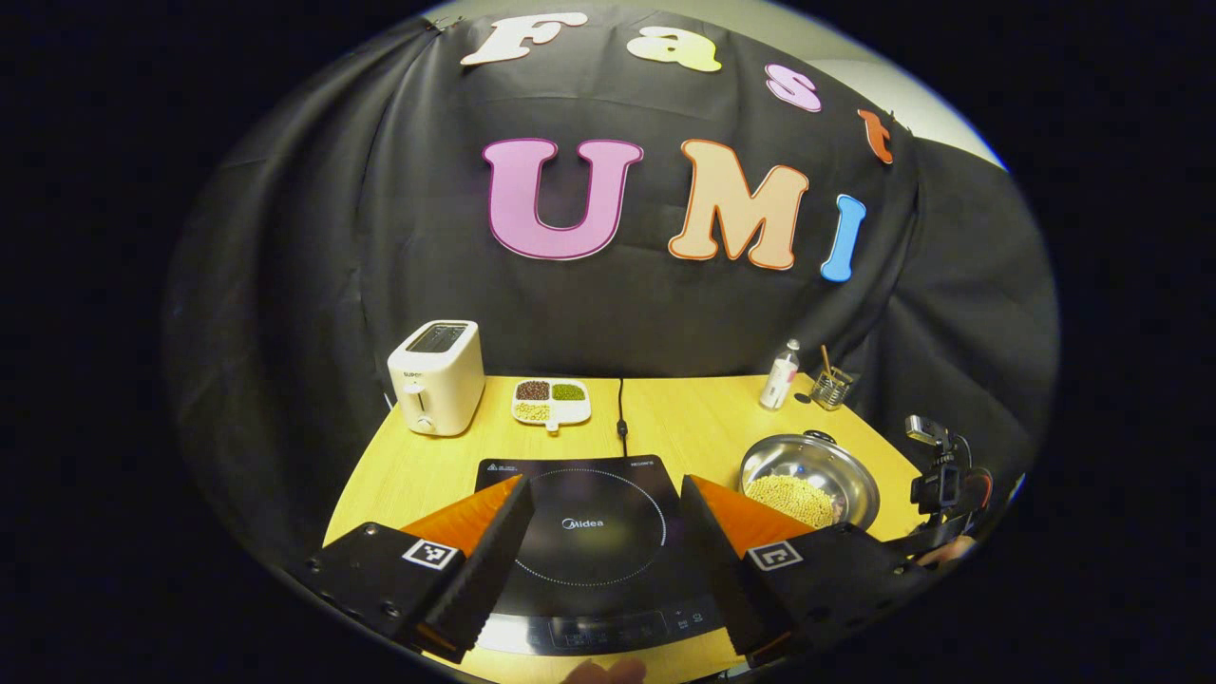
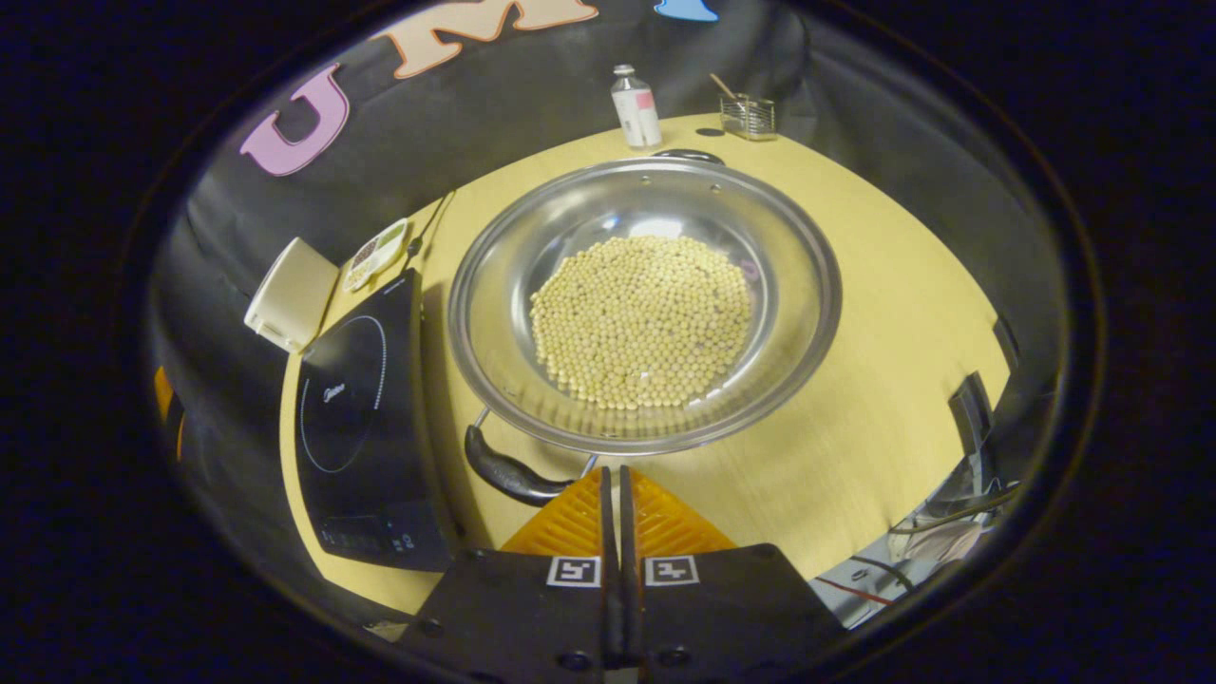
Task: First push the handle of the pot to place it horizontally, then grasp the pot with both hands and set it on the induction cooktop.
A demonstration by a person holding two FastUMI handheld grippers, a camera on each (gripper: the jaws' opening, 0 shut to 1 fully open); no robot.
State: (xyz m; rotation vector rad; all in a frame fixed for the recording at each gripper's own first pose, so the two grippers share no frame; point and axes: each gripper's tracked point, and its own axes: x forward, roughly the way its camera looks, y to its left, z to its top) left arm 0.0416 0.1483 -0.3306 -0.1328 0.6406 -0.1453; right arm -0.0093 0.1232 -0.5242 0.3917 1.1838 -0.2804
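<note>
Pot: centre of right gripper view — just above the jaws
Handle: lower left of pot, beside right gripper, jaws pressed together
Left gripper: jaws spread over cooktop — pot at right

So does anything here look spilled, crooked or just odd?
Nothing spilled: the pale beans all lie inside the shiny steel pot. The pot sits on the wooden table beside the black induction cooktop, not on it.
</note>
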